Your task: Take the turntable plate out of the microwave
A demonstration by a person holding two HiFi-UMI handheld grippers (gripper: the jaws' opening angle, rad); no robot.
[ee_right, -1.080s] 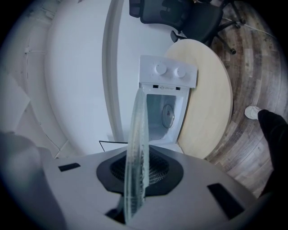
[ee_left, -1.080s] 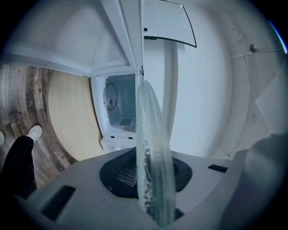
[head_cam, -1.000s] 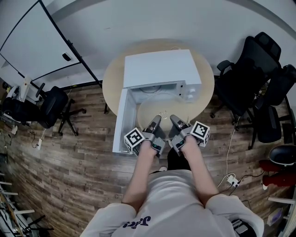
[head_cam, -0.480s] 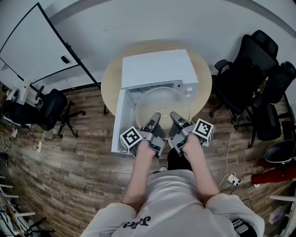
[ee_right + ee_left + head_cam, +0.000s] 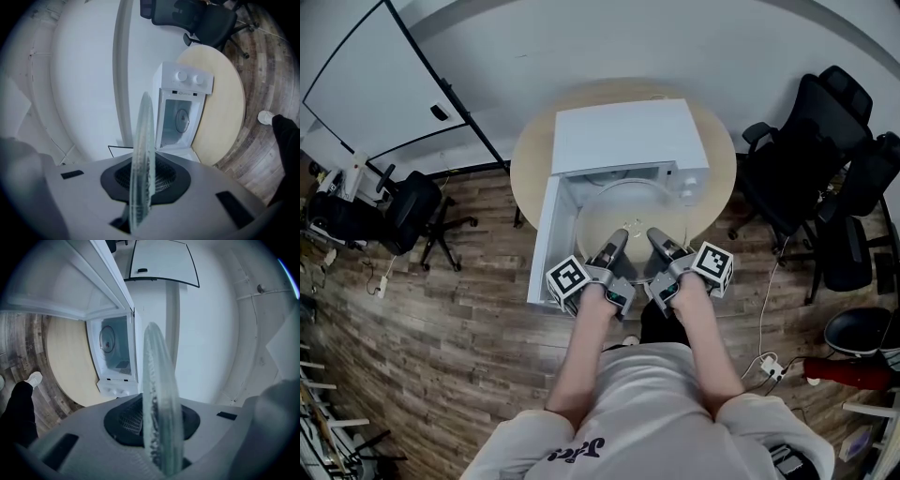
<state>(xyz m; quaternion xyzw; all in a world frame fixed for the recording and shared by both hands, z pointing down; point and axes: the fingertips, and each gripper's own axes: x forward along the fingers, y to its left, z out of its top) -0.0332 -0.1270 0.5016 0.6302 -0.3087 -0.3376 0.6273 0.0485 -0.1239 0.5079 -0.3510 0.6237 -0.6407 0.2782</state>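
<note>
The clear glass turntable plate [image 5: 628, 208] hangs level in front of the open white microwave [image 5: 623, 139], outside its cavity. My left gripper [image 5: 614, 246] is shut on the plate's near rim at the left. My right gripper [image 5: 659, 242] is shut on the near rim at the right. In the left gripper view the plate [image 5: 159, 399] stands edge-on between the jaws, and the microwave [image 5: 115, 357] shows beyond it. The right gripper view has the plate [image 5: 143, 154] edge-on in the same way, clamped between the pads, with the microwave [image 5: 183, 112] behind.
The microwave stands on a round wooden table [image 5: 717, 187], its door [image 5: 546, 239] swung open to the left. Black office chairs [image 5: 811, 159] crowd the right side and another chair [image 5: 408, 211] stands at the left. A whiteboard [image 5: 375, 84] leans at the back left. A cable and power strip [image 5: 772, 366] lie on the floor.
Both grippers have lifted the plate a little; it now looks slightly larger and higher in front of the microwave opening. The grips are unchanged.
</note>
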